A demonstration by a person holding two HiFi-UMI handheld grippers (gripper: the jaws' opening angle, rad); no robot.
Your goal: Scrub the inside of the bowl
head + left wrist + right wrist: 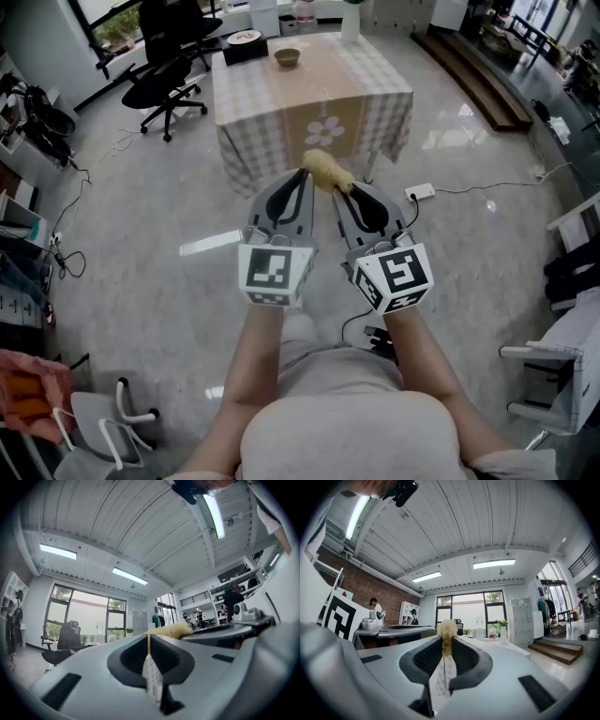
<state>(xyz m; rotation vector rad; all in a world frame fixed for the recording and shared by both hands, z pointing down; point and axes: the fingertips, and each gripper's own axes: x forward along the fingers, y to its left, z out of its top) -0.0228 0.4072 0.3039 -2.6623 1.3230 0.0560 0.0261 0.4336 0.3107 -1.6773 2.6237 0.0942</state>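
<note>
Bowl on checked table, glossy office floor

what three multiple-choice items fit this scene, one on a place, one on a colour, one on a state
1. Where is the bowl?
A. on the table with the checked cloth
B. in a sink
C. on a stove

2. What colour is the scrubber?
A. blue
B. pale yellow
C. red

3. How does the right gripper stand?
A. jaws wide apart, empty
B. jaws together, nothing between them
C. jaws shut on the scrubber

Answers:
1 A: the head view shows the bowl on the cloth-covered table, far ahead of both grippers.
2 B: its fibres look pale yellow in all three views.
3 C: the right gripper view shows the scrubber pinched at the jaw tips.
</note>
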